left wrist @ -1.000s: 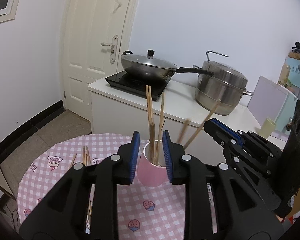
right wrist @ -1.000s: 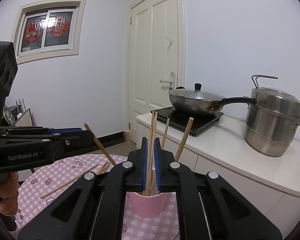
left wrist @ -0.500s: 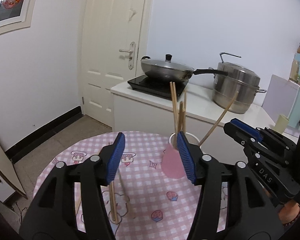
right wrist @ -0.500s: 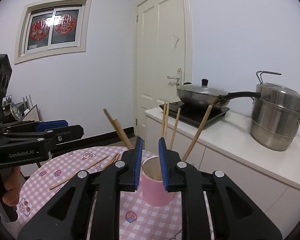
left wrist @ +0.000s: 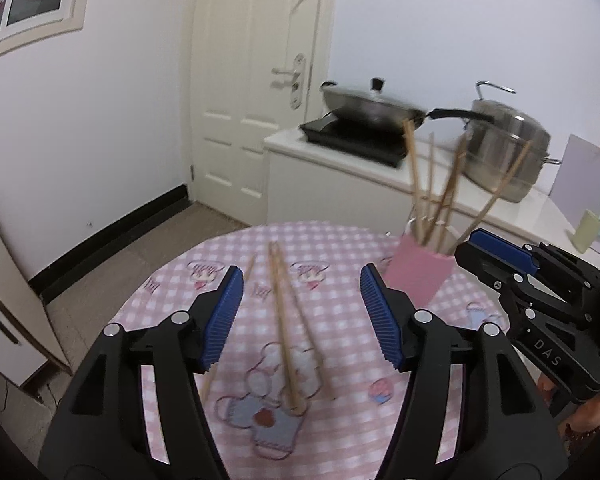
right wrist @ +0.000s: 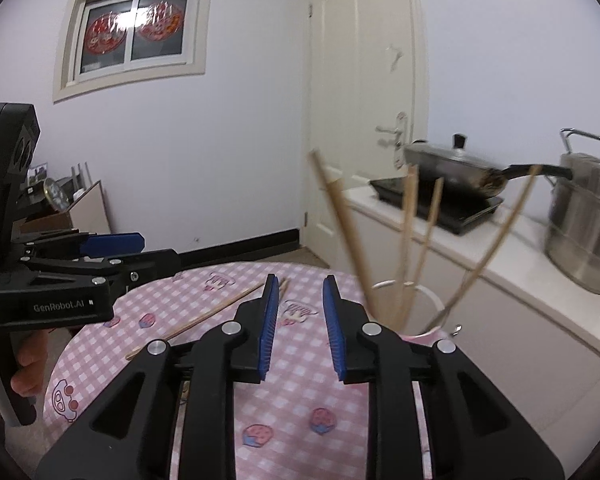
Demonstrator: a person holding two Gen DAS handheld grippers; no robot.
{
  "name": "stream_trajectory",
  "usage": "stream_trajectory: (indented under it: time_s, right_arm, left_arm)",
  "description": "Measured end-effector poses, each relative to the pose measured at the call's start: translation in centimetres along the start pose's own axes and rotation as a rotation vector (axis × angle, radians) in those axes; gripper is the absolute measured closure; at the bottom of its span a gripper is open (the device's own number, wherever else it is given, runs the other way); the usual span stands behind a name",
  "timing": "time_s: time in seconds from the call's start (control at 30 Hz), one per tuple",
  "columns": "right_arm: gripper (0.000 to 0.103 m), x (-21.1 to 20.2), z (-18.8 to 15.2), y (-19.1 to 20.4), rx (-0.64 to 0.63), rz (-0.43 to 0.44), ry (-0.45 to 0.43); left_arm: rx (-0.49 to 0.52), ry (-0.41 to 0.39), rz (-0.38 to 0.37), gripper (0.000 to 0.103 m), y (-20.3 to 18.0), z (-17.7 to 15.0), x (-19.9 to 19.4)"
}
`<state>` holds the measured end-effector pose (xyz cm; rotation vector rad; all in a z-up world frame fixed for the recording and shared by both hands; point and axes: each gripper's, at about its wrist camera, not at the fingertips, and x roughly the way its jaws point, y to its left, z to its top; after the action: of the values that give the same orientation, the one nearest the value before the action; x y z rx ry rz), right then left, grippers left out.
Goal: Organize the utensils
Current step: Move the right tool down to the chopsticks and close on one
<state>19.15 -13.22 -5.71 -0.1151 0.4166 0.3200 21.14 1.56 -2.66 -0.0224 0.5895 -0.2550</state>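
A pink cup [left wrist: 418, 272] stands on the round table with the pink checked cloth [left wrist: 332, 408] and holds several wooden chopsticks [left wrist: 428, 188]. It also shows in the right wrist view [right wrist: 420, 320]. Loose chopsticks [left wrist: 282, 320] lie on the cloth; they also show in the right wrist view [right wrist: 212, 314]. My left gripper [left wrist: 300, 316] is open and empty, above the loose chopsticks, left of the cup. My right gripper [right wrist: 300, 328] is open and empty, left of the cup.
A white counter [left wrist: 340, 160] behind the table carries a hob with a lidded wok [left wrist: 364, 108] and a steel steamer pot [left wrist: 508, 148]. A white door [left wrist: 252, 80] is at the back. The floor drops off left of the table.
Both grippers have opened: the right one let go of chopsticks now standing in the cup. The left gripper swung left from the cup to over the loose chopsticks. The right gripper shifted left too.
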Motion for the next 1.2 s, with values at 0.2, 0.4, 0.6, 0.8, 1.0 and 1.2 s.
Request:
stream_trajectory:
  time_s: [0.2,0.4,0.6,0.8,1.0,1.2]
  right_arm:
    - [0.082,3.0,-0.6,1.9,-0.013,0.034,0.05]
    - [0.081,7.2,-1.8,2.6,-0.004,0.024,0.166]
    - [0.08,11.7,-3.2,2.3,0.05,0.047,0.312]
    - [0.076,14.9,-3.7,2.4,0.066,0.049,0.393]
    - [0.077,17.6,-3.9,2.9,0.045,0.023,0.445]
    - [0.077,20.2,-3.6,2.3,0.037,0.0,0.471]
  left_arm:
    - [-0.051,0.064,0.027,0.042,3.6,-1.1,1.8]
    - [-0.067,0.17,0.027,0.042,5.7,-2.4,5.3]
    - [-0.039,0.261,0.051,0.042,6.6,-3.4,8.9]
    - [-0.013,0.316,0.089,0.043,7.4,-3.7,12.1]
    - [0.027,0.36,0.12,0.043,7.3,-3.5,15.2]
    - [0.059,0.393,0.138,0.052,7.2,-2.8,18.0]
